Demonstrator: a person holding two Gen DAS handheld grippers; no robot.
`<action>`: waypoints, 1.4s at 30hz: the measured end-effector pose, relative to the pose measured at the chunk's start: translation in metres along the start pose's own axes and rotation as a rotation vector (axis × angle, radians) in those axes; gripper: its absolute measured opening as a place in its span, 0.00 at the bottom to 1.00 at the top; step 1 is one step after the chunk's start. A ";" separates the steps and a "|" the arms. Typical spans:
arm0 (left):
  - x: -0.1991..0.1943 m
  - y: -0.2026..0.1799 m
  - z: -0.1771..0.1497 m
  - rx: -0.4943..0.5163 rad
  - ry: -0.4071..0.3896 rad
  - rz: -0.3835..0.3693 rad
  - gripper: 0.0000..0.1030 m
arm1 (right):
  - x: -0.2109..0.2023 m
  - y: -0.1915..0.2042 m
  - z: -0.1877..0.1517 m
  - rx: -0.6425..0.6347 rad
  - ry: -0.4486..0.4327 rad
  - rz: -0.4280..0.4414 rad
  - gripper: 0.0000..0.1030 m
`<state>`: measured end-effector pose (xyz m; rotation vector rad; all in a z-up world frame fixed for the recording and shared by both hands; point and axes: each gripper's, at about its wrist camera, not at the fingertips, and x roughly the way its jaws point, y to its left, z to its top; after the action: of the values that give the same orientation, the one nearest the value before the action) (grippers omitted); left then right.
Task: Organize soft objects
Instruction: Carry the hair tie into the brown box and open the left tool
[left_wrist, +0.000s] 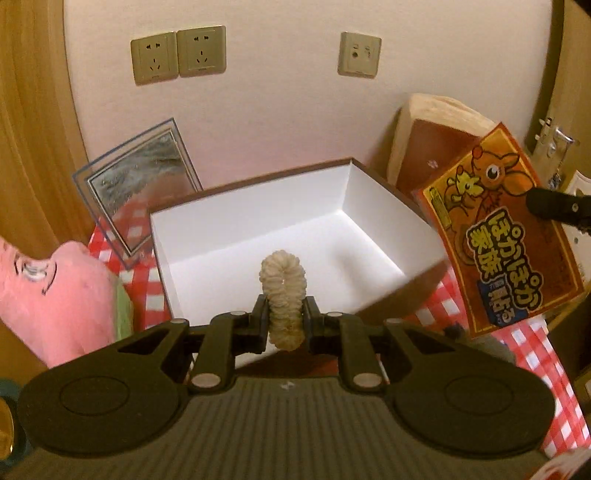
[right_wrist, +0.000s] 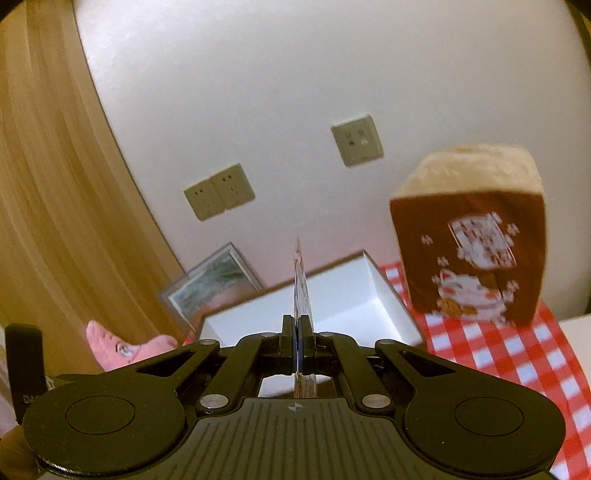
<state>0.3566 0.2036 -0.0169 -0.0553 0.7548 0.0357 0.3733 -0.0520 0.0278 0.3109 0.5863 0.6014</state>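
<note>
My left gripper (left_wrist: 284, 317) is shut on a cream knitted scrunchie (left_wrist: 283, 280), held up over the near wall of an open white box (left_wrist: 258, 232). The box looks empty inside. My right gripper (right_wrist: 298, 332) is shut on a flat orange packet (left_wrist: 506, 229) with cartoon deer and Japanese text; in the right wrist view that orange packet (right_wrist: 301, 280) shows edge-on. In the left wrist view the right gripper's black fingertip (left_wrist: 554, 206) pinches the packet, which hangs in the air to the right of the box.
A brown plush cube (right_wrist: 469, 240) with a lucky cat stands on the red checked cloth (right_wrist: 517, 354) right of the box. A pink plush (left_wrist: 55, 295) lies at the left. A clear framed picture (left_wrist: 136, 184) leans on the wall behind the box. Wall sockets (left_wrist: 177, 55) are above.
</note>
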 end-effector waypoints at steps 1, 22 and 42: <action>0.004 0.001 0.004 -0.004 0.002 0.000 0.16 | 0.003 0.002 0.004 -0.006 -0.003 0.002 0.01; 0.084 0.018 0.033 -0.051 0.112 0.038 0.17 | 0.119 -0.015 0.040 -0.090 0.057 -0.010 0.01; 0.108 0.018 0.034 -0.043 0.151 0.039 0.28 | 0.144 -0.057 0.023 0.001 0.176 -0.065 0.50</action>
<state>0.4572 0.2253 -0.0667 -0.0853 0.9057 0.0861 0.5089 -0.0115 -0.0404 0.2402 0.7632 0.5687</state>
